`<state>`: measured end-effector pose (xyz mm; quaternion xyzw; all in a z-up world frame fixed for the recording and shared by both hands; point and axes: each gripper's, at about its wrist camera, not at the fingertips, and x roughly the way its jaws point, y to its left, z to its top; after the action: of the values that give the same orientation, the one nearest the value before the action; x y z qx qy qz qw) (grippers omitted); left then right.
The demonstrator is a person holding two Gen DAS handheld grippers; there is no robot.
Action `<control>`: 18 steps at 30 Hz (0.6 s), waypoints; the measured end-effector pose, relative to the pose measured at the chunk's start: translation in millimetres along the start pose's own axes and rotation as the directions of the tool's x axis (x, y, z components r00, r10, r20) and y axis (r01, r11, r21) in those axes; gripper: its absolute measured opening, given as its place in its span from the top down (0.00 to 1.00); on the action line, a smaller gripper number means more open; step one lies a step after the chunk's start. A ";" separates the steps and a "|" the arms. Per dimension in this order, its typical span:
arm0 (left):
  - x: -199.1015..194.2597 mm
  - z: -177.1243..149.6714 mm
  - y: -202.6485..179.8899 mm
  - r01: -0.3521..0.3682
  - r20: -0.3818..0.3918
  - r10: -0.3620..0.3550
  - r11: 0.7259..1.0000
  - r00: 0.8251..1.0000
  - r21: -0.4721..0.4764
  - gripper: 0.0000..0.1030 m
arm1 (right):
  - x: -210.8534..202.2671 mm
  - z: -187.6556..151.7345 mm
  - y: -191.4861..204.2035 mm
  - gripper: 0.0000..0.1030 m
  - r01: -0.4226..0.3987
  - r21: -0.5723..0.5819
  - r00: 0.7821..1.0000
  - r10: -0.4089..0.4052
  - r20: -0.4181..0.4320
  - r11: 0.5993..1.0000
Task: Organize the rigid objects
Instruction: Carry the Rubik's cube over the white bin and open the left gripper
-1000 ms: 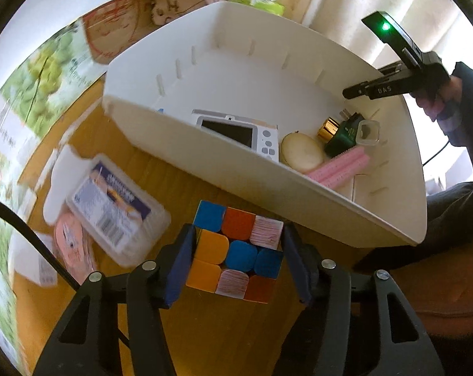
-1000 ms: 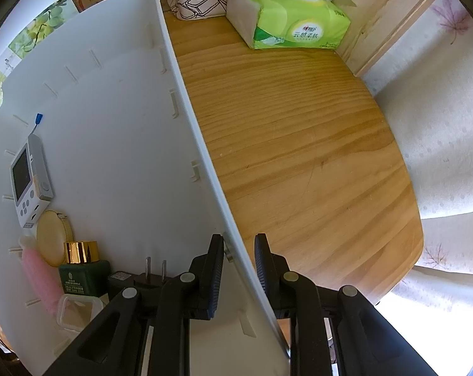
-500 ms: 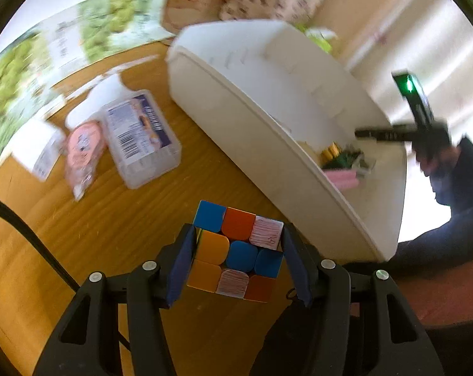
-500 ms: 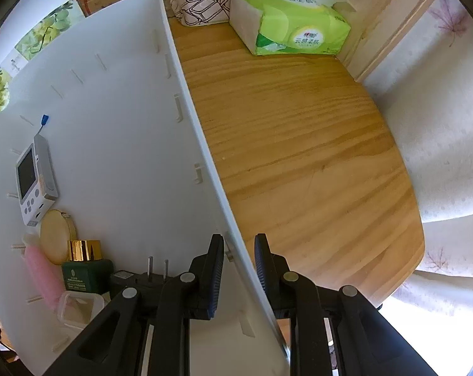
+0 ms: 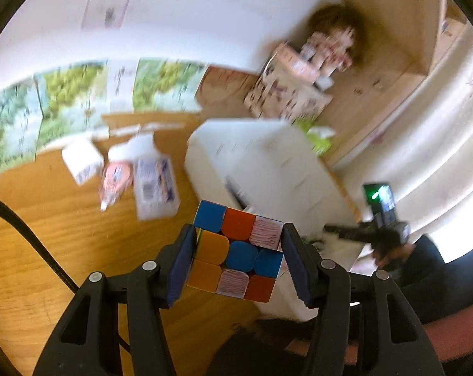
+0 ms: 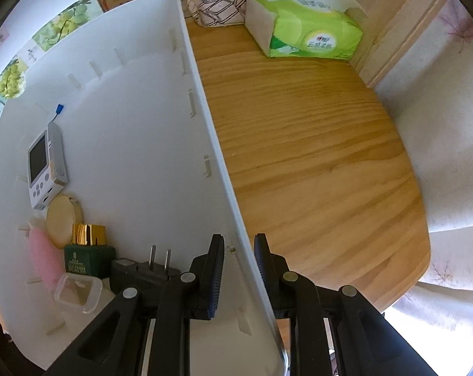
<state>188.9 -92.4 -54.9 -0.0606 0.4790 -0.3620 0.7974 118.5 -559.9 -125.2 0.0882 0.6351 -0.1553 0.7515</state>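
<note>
Between the left gripper's [image 5: 238, 255] blue pads sits the cube [image 5: 236, 250], clamped on two opposite faces and held in the air above the table [image 5: 48, 250], near the bin's [image 5: 268, 163] corner. A good placement likely means carrying it over the rim and lowering it onto bare floor away from the gadget [image 6: 45, 169] and the bottle [image 6: 87, 250] before letting go. The left view is blurred and tilted upward. The right gripper [image 6: 238, 269] pinches the bin's side wall [image 6: 205, 131], one finger inside and one outside, steadying it.
</note>
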 end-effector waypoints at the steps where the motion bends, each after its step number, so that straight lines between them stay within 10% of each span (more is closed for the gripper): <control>1: -1.0 3.7 -2.5 0.003 0.012 -0.002 1.000 1.000 -0.005 0.42 | 0.8 -0.4 -0.9 0.82 -0.010 -0.009 1.000 0.010 -0.005 1.000; 18: 29.6 9.3 -78.0 -0.030 0.023 0.032 0.996 0.999 -0.084 0.42 | -1.2 -1.4 -6.4 0.89 -0.086 -0.237 0.996 0.075 -0.052 0.968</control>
<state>164.2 -170.5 -36.7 -0.0909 0.4849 -0.3285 0.8054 114.8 -565.3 -123.9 0.0260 0.6609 -0.0452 0.7487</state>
